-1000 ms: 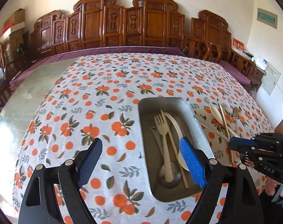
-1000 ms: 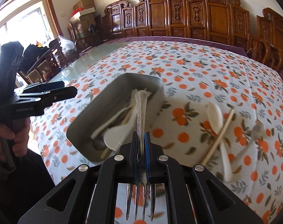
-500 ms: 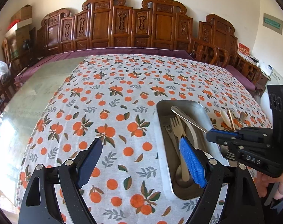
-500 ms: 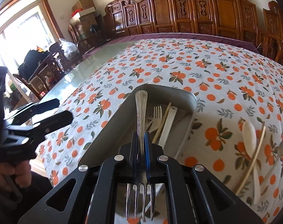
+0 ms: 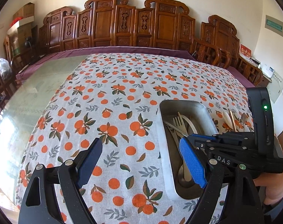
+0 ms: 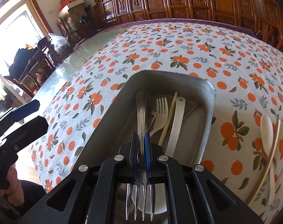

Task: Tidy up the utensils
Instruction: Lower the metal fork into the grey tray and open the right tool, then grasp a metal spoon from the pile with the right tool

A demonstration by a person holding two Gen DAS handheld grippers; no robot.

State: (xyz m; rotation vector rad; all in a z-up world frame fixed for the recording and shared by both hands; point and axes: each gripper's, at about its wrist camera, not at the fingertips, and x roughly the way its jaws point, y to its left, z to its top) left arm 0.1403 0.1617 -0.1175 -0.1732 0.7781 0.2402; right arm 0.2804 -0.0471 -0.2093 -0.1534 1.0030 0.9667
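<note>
- Right tool (image 6: 141, 140): clenched on a metal fork (image 6: 141, 110); the pads grip its neck, the tines point back toward the camera and the handle runs forward over the tray (image 6: 111, 115).
- Left tool (image 5: 141, 160): released, jaws wide apart with nothing between them, above the tablecloth (image 5: 113, 97) just left of the tray; a hand (image 6: 12, 186) grips its handle.
- Tray: grey metal, rectangular, on the table near its front edge.
- Tray contents: a pale fork (image 6: 161, 112), a chopstick (image 6: 168, 119), a white flat handle (image 6: 176, 128), and a round white piece under the held tines, possibly a spoon bowl; partly hidden.
- Loose utensils: a white spoon (image 6: 267, 130), a chopstick and what looks like another spoon lie crossed on the cloth right of the tray, apart from it.
- Tablecloth: white with an orange-fruit print, covering part of a glass-topped table (image 5: 35, 97).
- Background: carved wooden chairs (image 5: 134, 24) along the far wall.
</note>
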